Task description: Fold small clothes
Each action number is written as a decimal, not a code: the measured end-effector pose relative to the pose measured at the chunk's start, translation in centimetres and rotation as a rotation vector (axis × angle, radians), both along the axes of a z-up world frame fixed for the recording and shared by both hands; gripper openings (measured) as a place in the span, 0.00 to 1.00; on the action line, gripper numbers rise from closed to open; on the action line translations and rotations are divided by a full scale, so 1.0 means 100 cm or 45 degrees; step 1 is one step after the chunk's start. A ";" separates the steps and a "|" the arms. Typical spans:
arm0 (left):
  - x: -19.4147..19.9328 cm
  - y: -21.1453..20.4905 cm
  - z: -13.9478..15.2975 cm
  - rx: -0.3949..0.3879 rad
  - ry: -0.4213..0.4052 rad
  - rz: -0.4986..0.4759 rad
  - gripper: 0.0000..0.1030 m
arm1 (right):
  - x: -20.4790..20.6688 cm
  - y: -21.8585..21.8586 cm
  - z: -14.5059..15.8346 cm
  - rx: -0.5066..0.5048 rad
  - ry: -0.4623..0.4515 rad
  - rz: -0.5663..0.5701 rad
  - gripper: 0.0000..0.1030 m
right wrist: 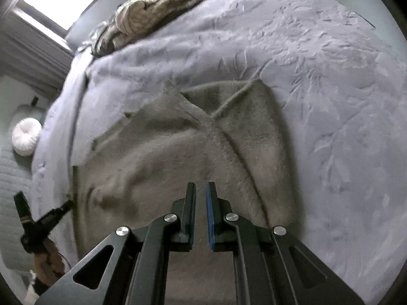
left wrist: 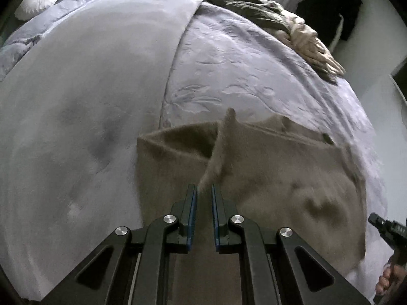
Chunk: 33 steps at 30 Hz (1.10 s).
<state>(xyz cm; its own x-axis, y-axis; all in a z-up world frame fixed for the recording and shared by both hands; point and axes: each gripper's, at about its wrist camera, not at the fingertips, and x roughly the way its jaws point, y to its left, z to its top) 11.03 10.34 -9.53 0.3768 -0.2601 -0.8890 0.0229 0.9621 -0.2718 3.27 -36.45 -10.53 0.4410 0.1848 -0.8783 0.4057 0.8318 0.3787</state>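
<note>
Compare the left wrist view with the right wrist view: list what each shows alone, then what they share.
Left wrist only: dark clothes hanging against the far wall, and the left claw with a raised flap of the garment between its fingers. Right wrist only: a bright window, and the right claw open above the fabric. Both: the taupe fuzzy garment on the lavender bedspread, the crumpled clothes pile and the round white cushion.

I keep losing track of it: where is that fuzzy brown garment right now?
The brown garment lies spread on the lavender bedspread, directly ahead of both grippers, with the crumpled clothes pile farther back.
</note>
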 end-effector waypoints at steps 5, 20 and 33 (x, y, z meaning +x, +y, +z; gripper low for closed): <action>0.010 0.006 -0.031 0.039 0.066 0.056 0.12 | -0.006 -0.020 -0.023 0.140 0.002 -0.096 0.03; -0.021 0.015 -0.012 0.006 0.082 0.015 0.12 | -0.040 -0.006 0.004 0.214 0.003 -0.107 0.07; -0.087 0.011 -0.002 0.046 0.137 -0.053 0.12 | -0.072 0.047 0.002 0.295 0.050 -0.037 0.07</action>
